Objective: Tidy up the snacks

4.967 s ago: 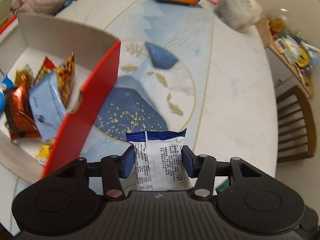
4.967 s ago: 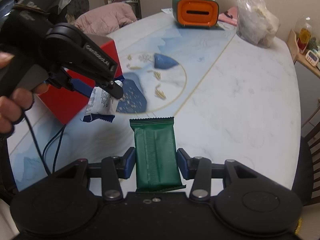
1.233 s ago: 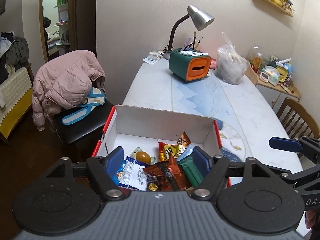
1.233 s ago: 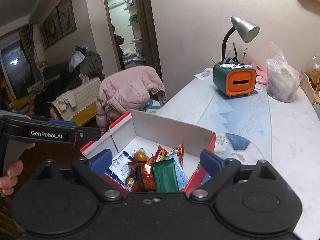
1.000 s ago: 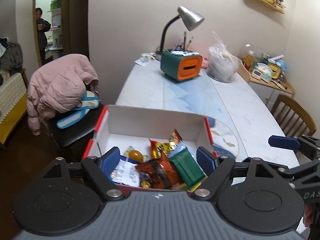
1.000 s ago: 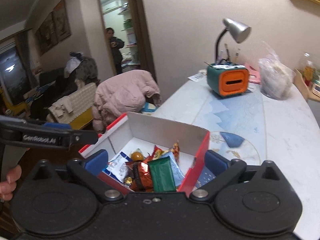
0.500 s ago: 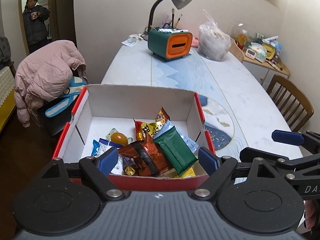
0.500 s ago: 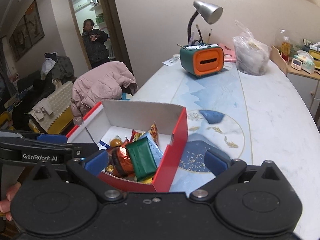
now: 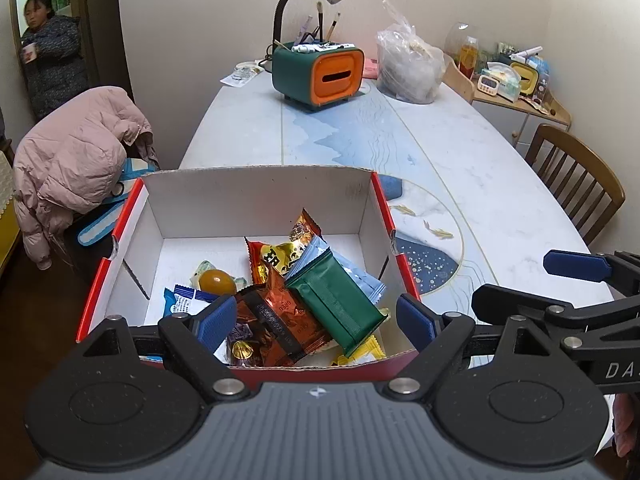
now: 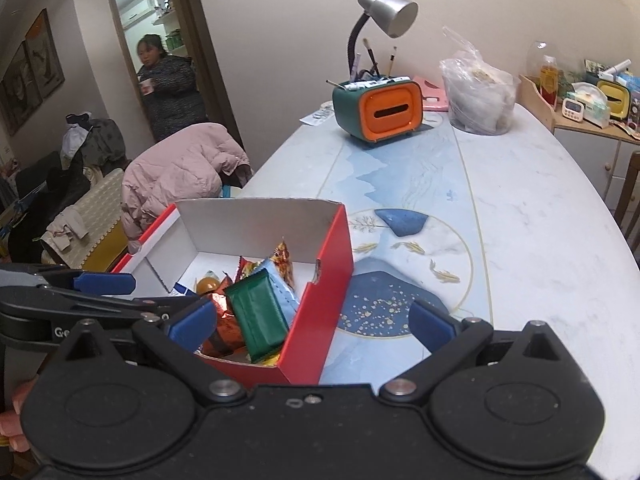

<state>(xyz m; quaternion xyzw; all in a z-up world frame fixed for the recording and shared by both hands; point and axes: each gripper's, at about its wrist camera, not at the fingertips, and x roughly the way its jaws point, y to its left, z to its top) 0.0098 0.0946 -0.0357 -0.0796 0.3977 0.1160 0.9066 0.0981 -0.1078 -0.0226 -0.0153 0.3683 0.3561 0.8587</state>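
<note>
Left wrist view: the left tongs hang with their blue pads wide apart and nothing between them, at the near rim of the red box. Snacks lie piled inside the box: a green pack on top, tilted, resting on a pale blue pack; a copper wrapper beside it; a red-and-gold pack behind; an orange sweet and a blue-and-white pack to the left. The right tongs show at the right edge, over the desk.

Right wrist view: the right tongs are also spread apart and empty, straddling the box's near right corner. The green pack sits inside, and the left tongs are at the left, over the box. Far down the desk stand an orange-fronted holder, a lamp and a plastic bag.
</note>
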